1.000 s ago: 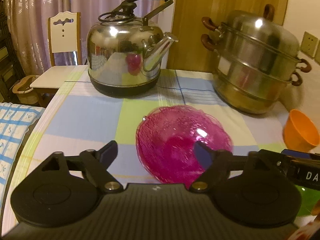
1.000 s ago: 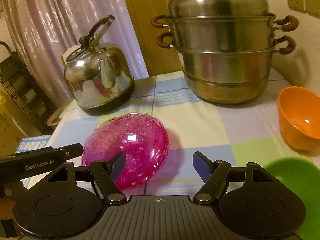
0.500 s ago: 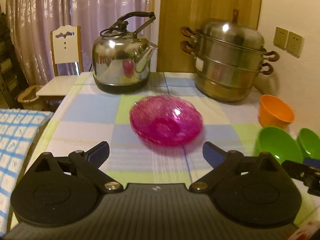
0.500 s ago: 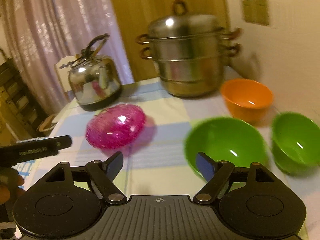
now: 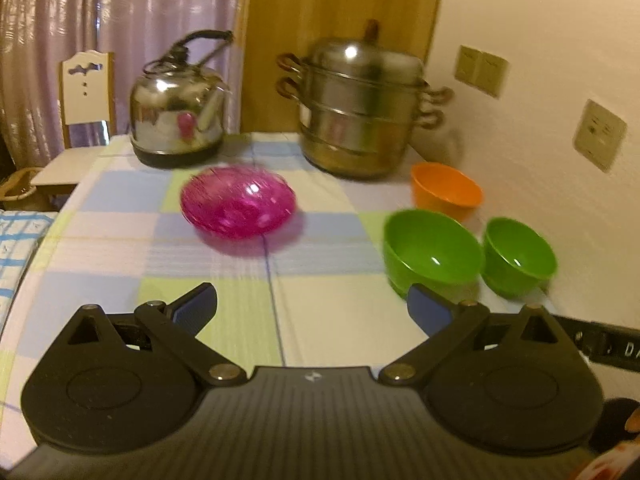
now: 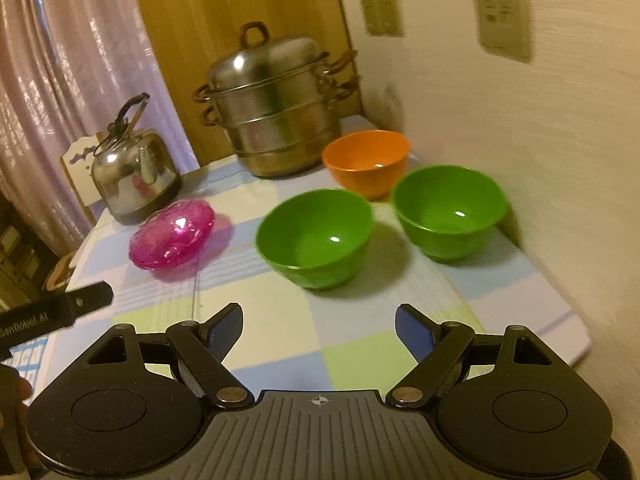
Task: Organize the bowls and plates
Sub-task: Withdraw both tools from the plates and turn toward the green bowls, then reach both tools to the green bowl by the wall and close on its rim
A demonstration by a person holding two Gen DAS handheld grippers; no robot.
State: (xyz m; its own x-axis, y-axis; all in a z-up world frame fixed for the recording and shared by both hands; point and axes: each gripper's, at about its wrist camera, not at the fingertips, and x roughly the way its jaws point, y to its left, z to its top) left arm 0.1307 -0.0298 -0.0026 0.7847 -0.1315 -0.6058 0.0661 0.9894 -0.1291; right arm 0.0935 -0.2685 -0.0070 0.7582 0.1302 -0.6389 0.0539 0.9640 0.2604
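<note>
So both claws are hanging empty over the near edge of the desk (image 5: 332,316) right now. The left claw (image 5: 312,308) is sitting about as wide as it goes, with nothing between the pads. The right claw (image 6: 319,328) has just been opening too, and it's also holding nothing, though it isn't spread as far.

The pink glass dish (image 5: 239,206) is sitting alone in the middle of the left wrist view, just in front of the kettle (image 5: 178,114). It's almost dead ahead of the left claw and well apart from it.

The bowls are bunching up on the right side. In the right wrist view the bigger green bowl (image 6: 316,236) is sitting just above the claw, slightly left of center, rim up. The second green bowl (image 6: 450,210) is to its right, near the wall. The orange bowl (image 6: 366,160) is behind both, just beside the steamer pot (image 6: 276,120).

My guess is nesting the bowls is coming next, and the thing that matters is that the big green bowl is lying straight ahead of the right claw, way closer than to the left one. It's round, so there's no long axis to worry about; the claw would just need to straddle the near rim.
</note>
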